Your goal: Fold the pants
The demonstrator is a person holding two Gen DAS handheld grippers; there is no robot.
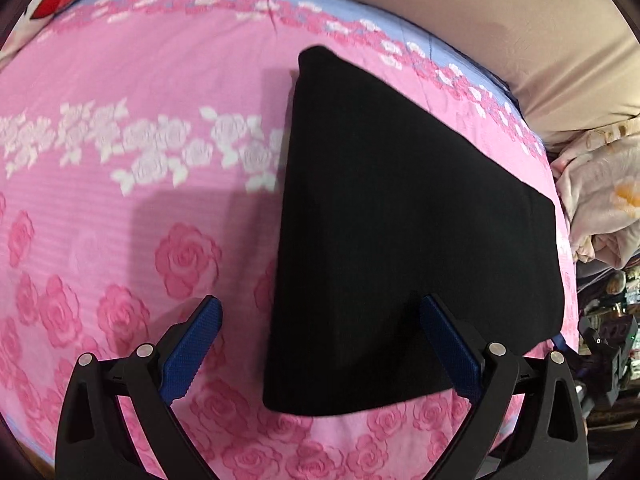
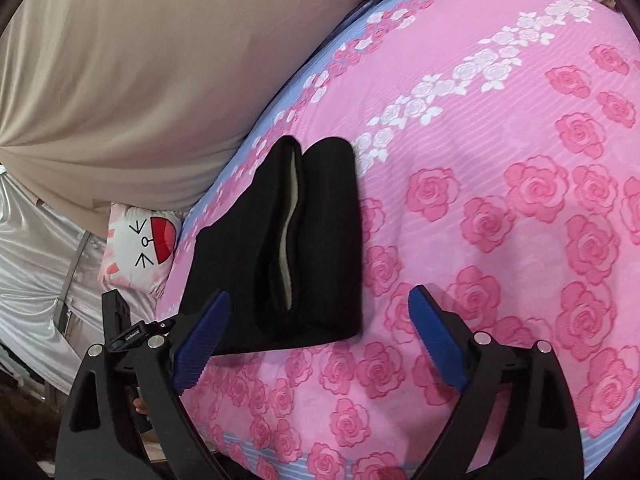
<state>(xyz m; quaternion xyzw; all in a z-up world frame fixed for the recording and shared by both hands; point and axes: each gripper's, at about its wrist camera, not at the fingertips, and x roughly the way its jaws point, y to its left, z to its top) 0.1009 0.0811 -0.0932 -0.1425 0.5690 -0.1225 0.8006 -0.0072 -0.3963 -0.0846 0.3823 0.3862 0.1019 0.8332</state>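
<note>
The black pants (image 1: 400, 220) lie folded into a compact slab on the pink rose-print bed cover (image 1: 140, 160). In the right wrist view the folded pants (image 2: 320, 248) show their stacked layers and a pale lining along the fold. My left gripper (image 1: 320, 320) hovers over the near end of the slab, open, its blue pads apart with nothing pinched. My right gripper (image 2: 320, 312) is open too, held just short of the pants' near edge, with nothing between its blue fingers (image 2: 436, 336).
A beige curtain (image 2: 140, 80) hangs along the far side of the bed. A white cat-face pillow (image 2: 140, 248) sits at the bed's corner. Crumpled pale bedding (image 1: 600, 200) lies past the right edge. The pink cover (image 2: 520, 200) spreads wide beside the pants.
</note>
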